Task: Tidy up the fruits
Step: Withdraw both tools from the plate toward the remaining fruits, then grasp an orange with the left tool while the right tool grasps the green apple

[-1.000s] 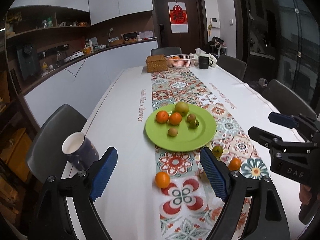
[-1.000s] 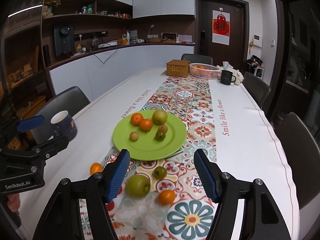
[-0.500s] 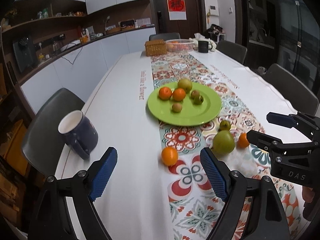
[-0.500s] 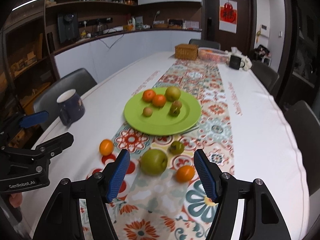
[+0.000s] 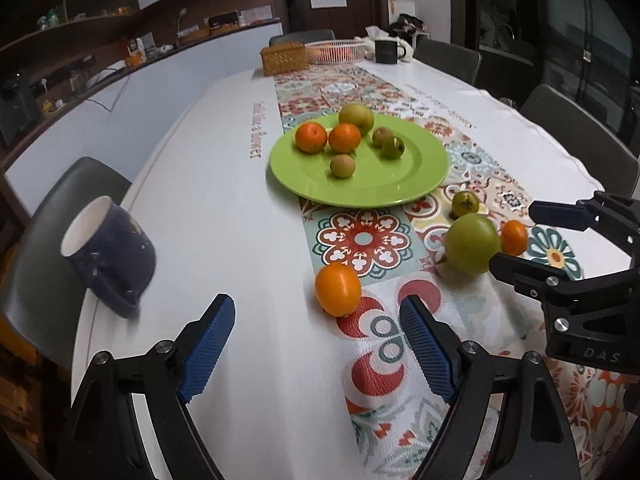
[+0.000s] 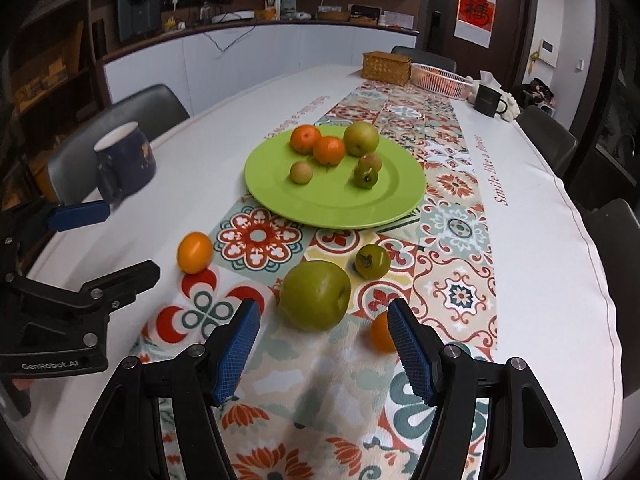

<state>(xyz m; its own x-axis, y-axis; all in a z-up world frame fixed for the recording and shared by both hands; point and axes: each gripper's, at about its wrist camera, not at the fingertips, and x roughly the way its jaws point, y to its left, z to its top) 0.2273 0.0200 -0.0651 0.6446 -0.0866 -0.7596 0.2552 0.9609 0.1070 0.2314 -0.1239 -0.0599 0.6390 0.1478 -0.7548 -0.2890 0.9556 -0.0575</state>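
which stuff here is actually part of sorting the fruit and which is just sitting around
Part of the job:
- green plate with six fruits on it
- big green apple
- small green fruit
- two loose oranges

Just lying about:
- blue mug
- wicker box
- white basket
- black mug

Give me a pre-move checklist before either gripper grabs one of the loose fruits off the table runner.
1. Left gripper open, nothing held: ok.
2. Right gripper open, nothing held: ok.
3. Orange ahead of the left jaws, untouched: ok.
4. Big green apple ahead of the right jaws, small orange close beside the right pad: not ok.
5. Green plate has bare room at its near side: ok.
6. Blue mug clear of the left gripper's path: ok.
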